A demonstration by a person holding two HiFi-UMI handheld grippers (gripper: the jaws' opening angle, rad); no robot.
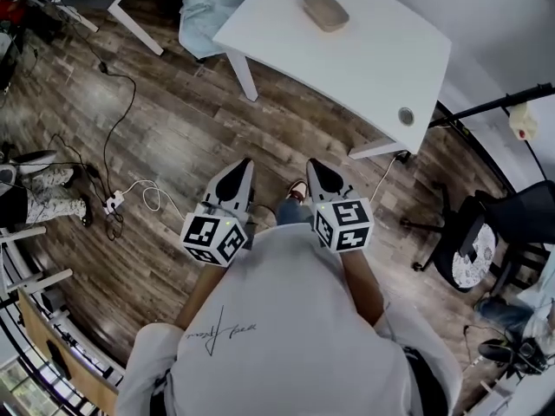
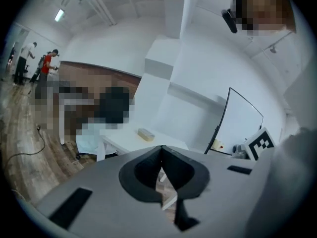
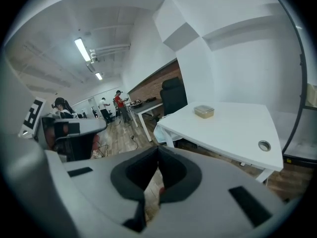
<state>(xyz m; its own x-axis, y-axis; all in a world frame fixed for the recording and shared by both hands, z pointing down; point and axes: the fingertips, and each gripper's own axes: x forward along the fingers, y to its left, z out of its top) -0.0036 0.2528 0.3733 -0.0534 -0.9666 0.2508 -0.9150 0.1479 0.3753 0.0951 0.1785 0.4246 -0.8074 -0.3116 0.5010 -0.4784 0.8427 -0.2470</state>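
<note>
Left gripper (image 1: 240, 170) and right gripper (image 1: 316, 170), both closed and empty, hang near the body. The tan block (image 1: 326, 11) lies far off on the white worktop (image 1: 373, 68). It looks light, perhaps soft, probably best pinched across its narrow width.

An office: white desk (image 1: 364, 50), swivel chair (image 1: 486, 241), floor cables (image 1: 117, 137).

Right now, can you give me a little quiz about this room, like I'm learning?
1. Where does the tan box lie? A the wooden floor, B the white table, C the black chair.
2. True or false: the left gripper holds the tan box.
3. Fill in: the right gripper's jaws are ___ (apart or together).
Key: 1 B; 2 false; 3 together.
</note>
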